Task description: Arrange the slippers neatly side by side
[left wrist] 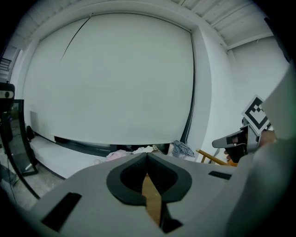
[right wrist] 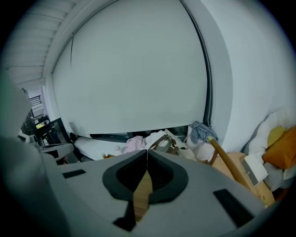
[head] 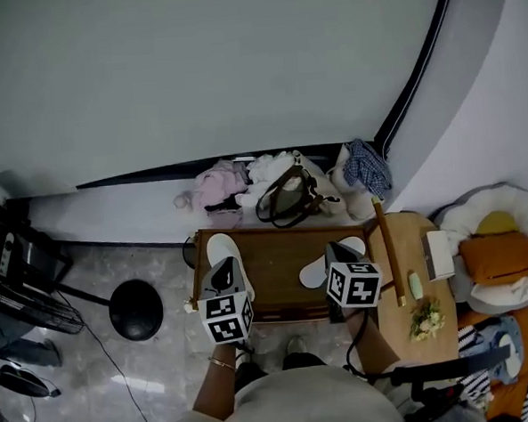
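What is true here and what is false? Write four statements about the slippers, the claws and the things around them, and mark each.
1. The left claw and right claw are both shut and empty. True.
2. The white slippers touch side by side. False: the left slipper and right slipper lie apart on the brown table.
3. A round black stool stands on the floor left of the table. True.
4. The slippers lie on the floor. False: both are on the table.

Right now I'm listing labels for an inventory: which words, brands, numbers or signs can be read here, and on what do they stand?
No words, brands or numbers can be read in any view.
Left marker cube: black-and-white square patterns only, no letters.
Right marker cube: the same kind of pattern, no letters.
White box: any print is too small to read.
Black equipment: any labels are too small to read.
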A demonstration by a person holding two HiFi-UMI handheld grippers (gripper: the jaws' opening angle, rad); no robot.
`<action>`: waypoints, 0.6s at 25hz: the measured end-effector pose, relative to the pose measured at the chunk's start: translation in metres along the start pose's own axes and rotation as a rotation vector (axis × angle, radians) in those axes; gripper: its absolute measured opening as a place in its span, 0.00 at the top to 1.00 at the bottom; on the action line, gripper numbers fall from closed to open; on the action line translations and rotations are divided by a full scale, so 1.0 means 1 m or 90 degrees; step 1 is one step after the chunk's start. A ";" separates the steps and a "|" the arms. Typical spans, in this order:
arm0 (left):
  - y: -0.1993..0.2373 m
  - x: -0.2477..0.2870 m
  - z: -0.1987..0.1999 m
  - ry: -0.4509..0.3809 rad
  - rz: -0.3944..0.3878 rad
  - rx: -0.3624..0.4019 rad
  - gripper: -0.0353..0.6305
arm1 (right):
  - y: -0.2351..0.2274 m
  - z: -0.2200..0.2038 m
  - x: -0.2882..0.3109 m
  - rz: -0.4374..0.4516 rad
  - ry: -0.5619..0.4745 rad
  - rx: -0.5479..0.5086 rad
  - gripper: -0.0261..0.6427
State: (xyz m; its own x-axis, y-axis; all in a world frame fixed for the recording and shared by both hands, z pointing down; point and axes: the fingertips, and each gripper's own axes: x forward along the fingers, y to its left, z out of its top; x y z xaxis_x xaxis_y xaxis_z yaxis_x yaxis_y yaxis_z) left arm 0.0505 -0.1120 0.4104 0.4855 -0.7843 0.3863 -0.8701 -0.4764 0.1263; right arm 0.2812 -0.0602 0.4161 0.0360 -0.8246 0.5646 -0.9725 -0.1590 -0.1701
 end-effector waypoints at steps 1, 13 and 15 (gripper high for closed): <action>0.007 -0.003 -0.002 0.002 0.010 -0.001 0.92 | 0.008 0.000 0.004 0.009 0.001 -0.003 0.91; 0.079 -0.023 -0.020 0.013 0.085 -0.044 0.92 | 0.072 -0.010 0.035 0.062 0.033 -0.046 0.91; 0.084 -0.024 -0.025 0.020 0.093 -0.053 0.92 | 0.079 -0.014 0.040 0.069 0.044 -0.051 0.91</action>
State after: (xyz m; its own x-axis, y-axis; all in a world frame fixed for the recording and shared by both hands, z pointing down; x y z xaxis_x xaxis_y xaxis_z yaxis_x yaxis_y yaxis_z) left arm -0.0361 -0.1226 0.4348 0.3520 -0.8290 0.4345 -0.9357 -0.3228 0.1422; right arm 0.2027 -0.0977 0.4367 -0.0831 -0.7949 0.6010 -0.9852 -0.0253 -0.1697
